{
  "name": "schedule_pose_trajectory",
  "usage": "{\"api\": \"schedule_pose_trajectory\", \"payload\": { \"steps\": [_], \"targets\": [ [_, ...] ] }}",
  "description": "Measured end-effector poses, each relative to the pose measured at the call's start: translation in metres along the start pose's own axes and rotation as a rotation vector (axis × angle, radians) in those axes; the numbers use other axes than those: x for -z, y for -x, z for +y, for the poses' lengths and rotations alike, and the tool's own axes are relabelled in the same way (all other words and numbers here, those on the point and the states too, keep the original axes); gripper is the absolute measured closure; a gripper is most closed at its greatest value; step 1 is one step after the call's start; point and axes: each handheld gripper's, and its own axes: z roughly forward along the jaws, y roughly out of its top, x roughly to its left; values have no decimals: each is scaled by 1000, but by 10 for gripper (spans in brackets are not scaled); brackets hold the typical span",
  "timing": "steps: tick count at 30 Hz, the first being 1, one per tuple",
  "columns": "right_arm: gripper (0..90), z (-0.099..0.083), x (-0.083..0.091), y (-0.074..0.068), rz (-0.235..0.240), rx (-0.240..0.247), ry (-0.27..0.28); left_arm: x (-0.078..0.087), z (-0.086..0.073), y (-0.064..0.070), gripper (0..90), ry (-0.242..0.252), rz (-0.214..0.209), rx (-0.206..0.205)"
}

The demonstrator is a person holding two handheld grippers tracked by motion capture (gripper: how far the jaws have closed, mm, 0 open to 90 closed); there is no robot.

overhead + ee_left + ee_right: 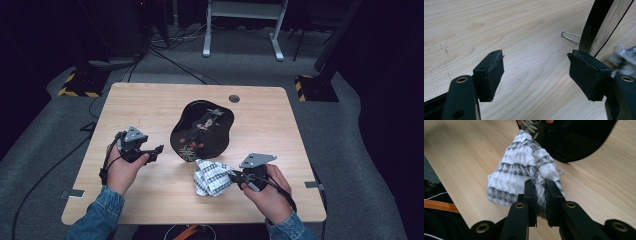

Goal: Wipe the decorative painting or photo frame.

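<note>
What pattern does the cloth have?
The cloth is white with grey bands of small triangles, clearest in the right gripper view.

One overhead camera, two close gripper cameras.
The high view looks forward and down on the table (150, 105); both gripper views sit low over it, sharing the cloth (521, 170) and black tray (202, 130).

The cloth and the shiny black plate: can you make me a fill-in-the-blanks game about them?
1. The right hand-held gripper is shut on the striped ____.
2. The left hand-held gripper has its jaws ____.
3. The black plate stands on a ____ table.

Missing words: cloth; open; wooden
</note>
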Motion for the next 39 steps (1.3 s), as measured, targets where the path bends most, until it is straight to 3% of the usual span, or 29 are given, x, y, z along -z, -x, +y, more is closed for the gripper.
{"api": "schedule_pose_trajectory", "payload": {
  "steps": [9, 12, 18, 21, 30, 39],
  "targets": [
    [820, -7, 32, 19, -75, -80, 29, -3, 2, 2, 284, -1, -5, -5],
    [820, -9, 45, 28, -121, -121, 43, -5, 2, 3, 283, -2, -8, -4],
    [817, -17, 55, 42, -158, -209, 41, -6, 2, 3, 283, -8, -9, -9],
    [815, -18, 57, 46, -173, -230, 42, -5, 2, 3, 283, -5, -10, -9],
    [806, -30, 43, 65, -213, -313, 33, -3, 5, 6, 283, 15, -18, -21],
    [785, -54, 6, 87, -216, -412, -73, -3, 5, 5, 283, 14, -15, -18]
  ]
}}
